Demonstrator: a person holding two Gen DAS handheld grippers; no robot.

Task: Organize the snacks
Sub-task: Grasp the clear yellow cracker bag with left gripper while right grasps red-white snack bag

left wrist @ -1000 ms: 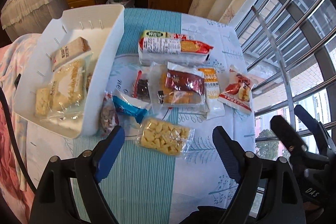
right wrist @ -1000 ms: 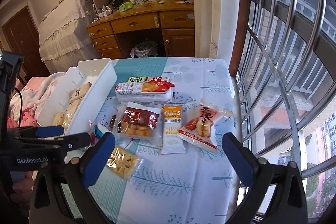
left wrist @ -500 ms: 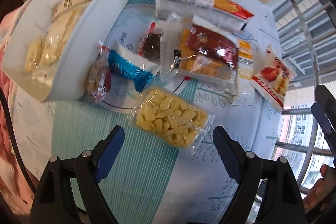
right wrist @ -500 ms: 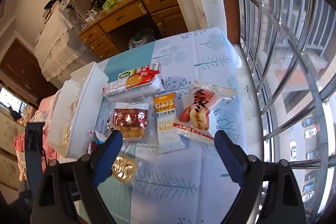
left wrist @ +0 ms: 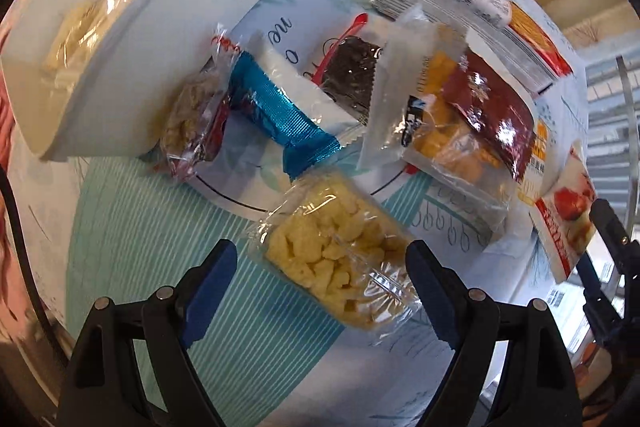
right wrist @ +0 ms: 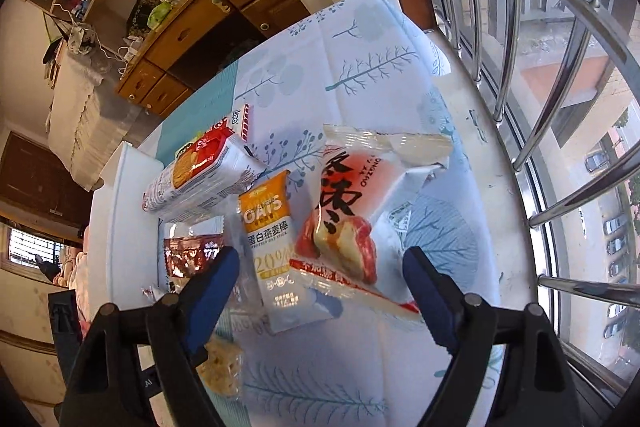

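In the left wrist view, the left gripper (left wrist: 320, 267) has dropped, fingers wide astride the clear bag of yellow puffs (left wrist: 336, 259) low-centre, ungripped, while the right wrist view shows the right gripper (right wrist: 320, 275) lowered, fingers closing around the oat bar (right wrist: 272, 251) and red-and-white pastry packet (right wrist: 344, 223), promising two pickups.

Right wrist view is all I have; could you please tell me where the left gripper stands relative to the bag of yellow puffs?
Observer: The left gripper is open and straddles the clear bag of yellow puffs; its pads are not visibly pressing on it.
Operator: Thank you. Is anything inside the white bin?
Observer: Yes, pale wrapped snacks lie in the white bin.
Operator: And what sits beside the bin?
Observer: A small clear snack pack rests against its wall, with a blue-wrapped bar next to it.
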